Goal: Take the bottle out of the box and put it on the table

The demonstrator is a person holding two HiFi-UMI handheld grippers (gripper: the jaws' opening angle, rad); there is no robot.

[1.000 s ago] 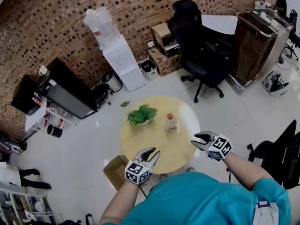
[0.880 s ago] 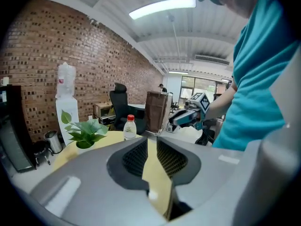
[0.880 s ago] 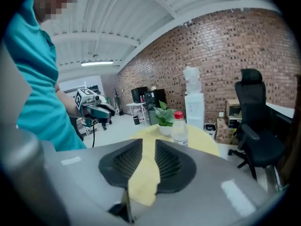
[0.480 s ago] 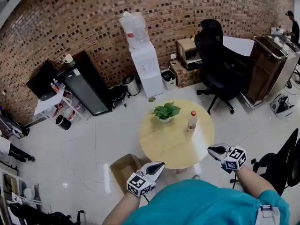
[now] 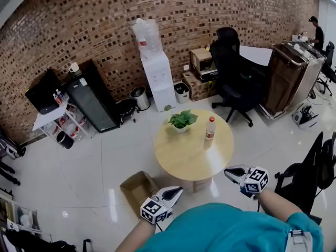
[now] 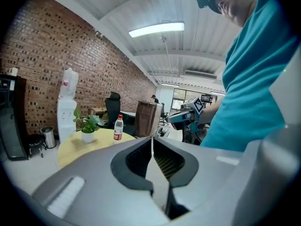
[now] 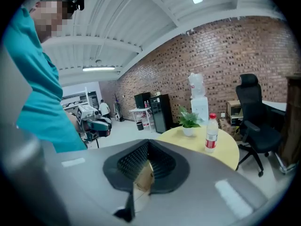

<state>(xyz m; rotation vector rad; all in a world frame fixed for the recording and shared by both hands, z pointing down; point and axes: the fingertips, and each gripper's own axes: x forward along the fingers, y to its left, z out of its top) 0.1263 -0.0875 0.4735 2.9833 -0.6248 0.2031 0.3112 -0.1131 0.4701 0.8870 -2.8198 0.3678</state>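
The box [image 5: 137, 189] is lying open on the floor just left of the left tool [image 5: 175, 193], which is hanging empty, jaws together. The bottle [image 5: 209, 132] is standing upright on the bench [image 5: 181, 156], ahead of both tools and well apart, nearer the right tool [image 5: 229, 173], which is likewise hanging closed on nothing

place: office | cues: water dispenser [image 5: 159, 80], swivel chair [image 5: 234, 70], desk [image 5: 257, 54] — brick wall [image 5: 94, 30]

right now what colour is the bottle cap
Red. The bottle shows best in the right gripper view.
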